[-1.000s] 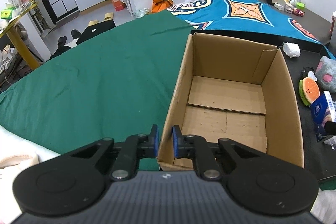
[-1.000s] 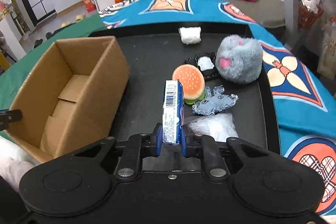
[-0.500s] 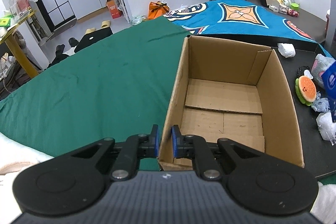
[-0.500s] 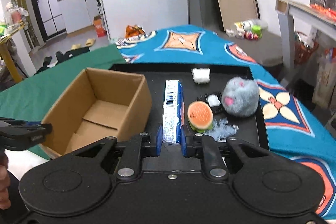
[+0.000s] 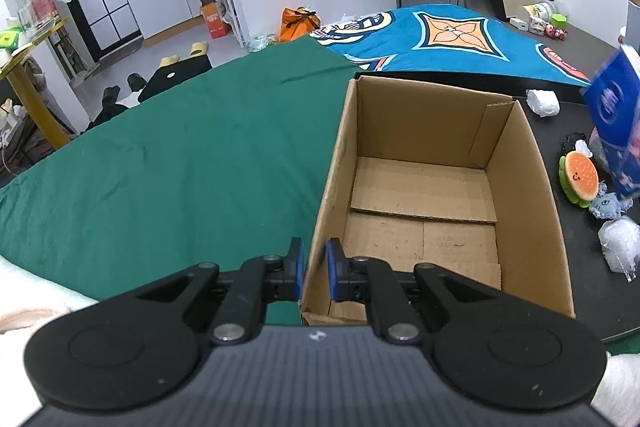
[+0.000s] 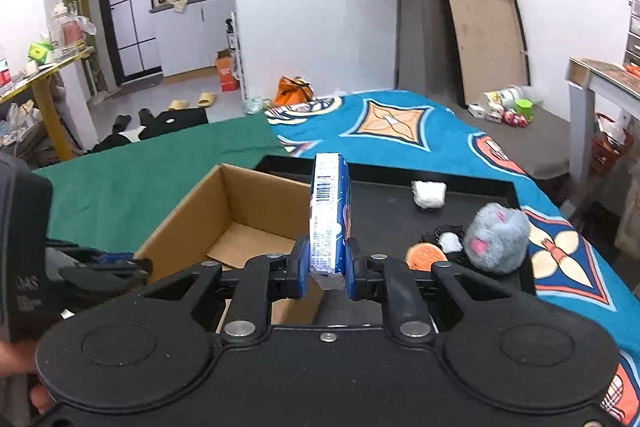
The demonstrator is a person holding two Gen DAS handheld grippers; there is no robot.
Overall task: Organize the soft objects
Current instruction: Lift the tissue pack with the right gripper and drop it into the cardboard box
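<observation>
The cardboard box (image 5: 436,187) in the centre of the left wrist view is empty, its brown corrugated floor flaps bare, so the sorting has, by my judgement, barely begun. The left gripper (image 5: 315,264) has its blue-padded jaws pinched on the box's near left wall, apparently steadying it. In the right wrist view the right gripper (image 6: 326,264) clamps the lower end of a slim blue-and-white tissue pack (image 6: 329,211), glossy film with a barcode, standing upright at frame centre, right of the box opening. Left on the black tray (image 6: 384,223), right of centre: a fuzzy grey round plush (image 6: 496,241), a burger-shaped plush (image 6: 426,255), a white wad (image 6: 429,193); the left view also shows crinkled clear plastic (image 5: 619,243).
</observation>
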